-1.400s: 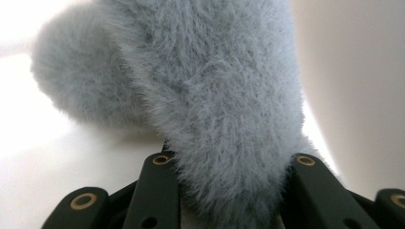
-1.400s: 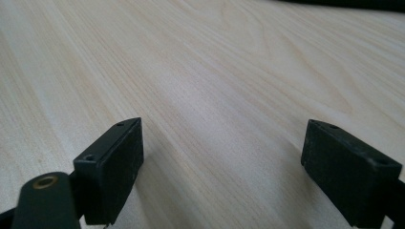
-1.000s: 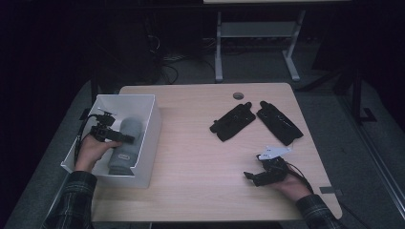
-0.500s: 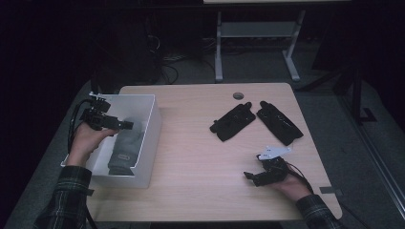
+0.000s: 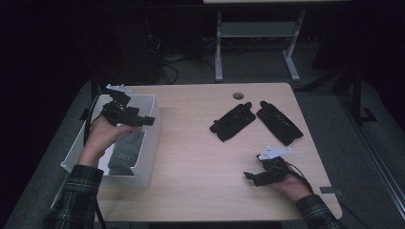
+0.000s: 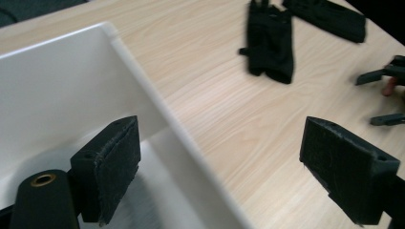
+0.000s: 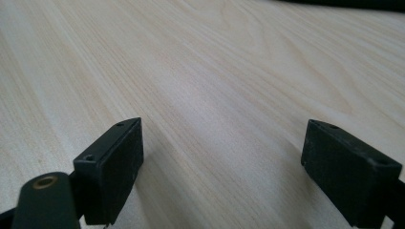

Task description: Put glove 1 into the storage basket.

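My left tool (image 5: 149, 120) hangs over the smooth white bin (image 5: 152, 138), jaws just spread, nothing between. A soft grey glove (image 5: 125, 152) lies inside, seen from above. My right tool (image 5: 248, 177), spread and empty, rests on the pale wood-grain desk (image 5: 200, 143).

Bin wall (image 5: 154, 125) blocks left; table mid (image 5: 200, 157) free; gloves (image 5: 232, 121) far.

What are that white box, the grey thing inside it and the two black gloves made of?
White box: probably smooth plastic, with thin glossy walls. Grey thing: soft knit, apparently ribbed. Black gloves: matte fabric, lying limp with straps.
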{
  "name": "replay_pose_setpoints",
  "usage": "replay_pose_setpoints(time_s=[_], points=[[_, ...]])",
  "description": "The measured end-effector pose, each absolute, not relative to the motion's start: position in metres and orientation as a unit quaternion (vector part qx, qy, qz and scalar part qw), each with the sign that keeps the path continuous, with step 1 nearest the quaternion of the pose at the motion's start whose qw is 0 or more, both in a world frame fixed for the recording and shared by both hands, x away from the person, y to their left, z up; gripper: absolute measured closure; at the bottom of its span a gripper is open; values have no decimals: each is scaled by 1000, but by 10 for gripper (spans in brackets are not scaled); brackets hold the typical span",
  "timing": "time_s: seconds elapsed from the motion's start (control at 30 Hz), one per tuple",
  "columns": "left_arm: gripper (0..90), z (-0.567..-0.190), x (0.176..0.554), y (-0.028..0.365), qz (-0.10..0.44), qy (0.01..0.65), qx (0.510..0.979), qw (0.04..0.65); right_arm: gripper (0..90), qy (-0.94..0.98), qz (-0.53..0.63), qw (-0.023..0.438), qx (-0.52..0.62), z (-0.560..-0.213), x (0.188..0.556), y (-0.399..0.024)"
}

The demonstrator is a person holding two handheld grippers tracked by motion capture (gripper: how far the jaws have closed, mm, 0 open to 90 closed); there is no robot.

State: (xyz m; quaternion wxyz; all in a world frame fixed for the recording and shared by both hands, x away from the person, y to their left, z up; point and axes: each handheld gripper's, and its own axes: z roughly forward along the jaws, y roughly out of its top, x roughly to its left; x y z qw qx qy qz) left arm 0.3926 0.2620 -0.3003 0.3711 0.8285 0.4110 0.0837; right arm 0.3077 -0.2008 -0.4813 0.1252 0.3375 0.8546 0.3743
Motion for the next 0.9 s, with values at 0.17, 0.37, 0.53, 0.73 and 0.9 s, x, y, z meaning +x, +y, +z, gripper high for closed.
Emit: replay_pose_setpoints(time_s=[0.17,0.37,0.53,0.73,0.9], points=[[130,-301,385,229,72,381,839,383,142,854,375,125,338,-481,308,-201],[130,-311,372,192,60,357,843,399,124,856,374,122,334,-481,307,-200],[131,-326,364,165,51,336,851,400,107,856,372,122,337,-481,308,-200],[134,-354,356,143,49,327,859,390,92,856,370,123,340,-482,308,-200],[134,-381,347,136,56,314,870,377,96,855,370,123,341,-482,308,-200]])
